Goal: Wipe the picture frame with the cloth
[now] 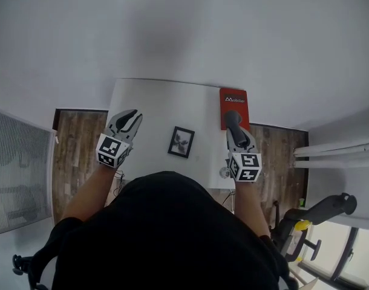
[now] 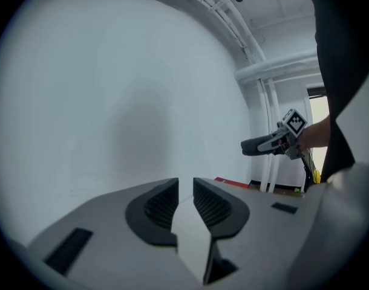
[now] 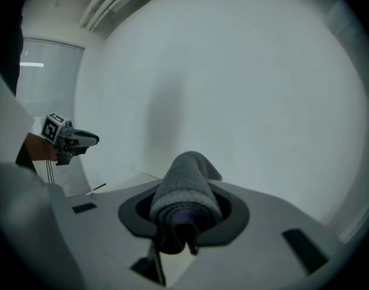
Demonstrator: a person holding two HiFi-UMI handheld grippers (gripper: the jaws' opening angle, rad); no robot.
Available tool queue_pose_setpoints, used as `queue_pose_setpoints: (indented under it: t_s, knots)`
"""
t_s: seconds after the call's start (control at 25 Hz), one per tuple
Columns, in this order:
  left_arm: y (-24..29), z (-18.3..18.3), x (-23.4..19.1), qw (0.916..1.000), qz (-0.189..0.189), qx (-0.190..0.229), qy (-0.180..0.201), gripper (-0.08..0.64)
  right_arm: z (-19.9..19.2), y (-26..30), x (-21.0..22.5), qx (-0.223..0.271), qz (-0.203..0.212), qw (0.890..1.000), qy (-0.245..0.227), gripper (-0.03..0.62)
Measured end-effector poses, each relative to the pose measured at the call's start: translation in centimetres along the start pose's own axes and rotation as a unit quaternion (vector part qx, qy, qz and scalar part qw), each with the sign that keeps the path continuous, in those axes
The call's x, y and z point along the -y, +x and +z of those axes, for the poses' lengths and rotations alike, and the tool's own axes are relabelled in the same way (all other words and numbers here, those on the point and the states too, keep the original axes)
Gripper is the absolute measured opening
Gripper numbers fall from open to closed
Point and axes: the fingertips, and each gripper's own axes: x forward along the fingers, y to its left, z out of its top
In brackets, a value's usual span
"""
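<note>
A small black picture frame lies flat near the middle of the white table. My left gripper hovers over the table's left part, to the left of the frame. Its jaws stand a narrow gap apart with nothing between them. My right gripper hovers to the right of the frame, shut on a rolled grey cloth. The cloth sticks out past the jaws. Both grippers are off the table and apart from the frame.
A red folder lies at the table's far right corner, under the right gripper. A plain white wall rises behind the table. Window blinds are at the left. Exercise equipment and white pipes stand at the right, over wood floor.
</note>
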Motion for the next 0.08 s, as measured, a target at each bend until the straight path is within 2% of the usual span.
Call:
queue_pose_setpoints:
  t_s: [0.08]
  knots:
    - [0.02, 0.04, 0.38, 1.0, -0.003, -0.002, -0.001, 0.08, -0.07, -0.28, 0.13, -0.001, -0.001, 1.0, 0.001, 0.109]
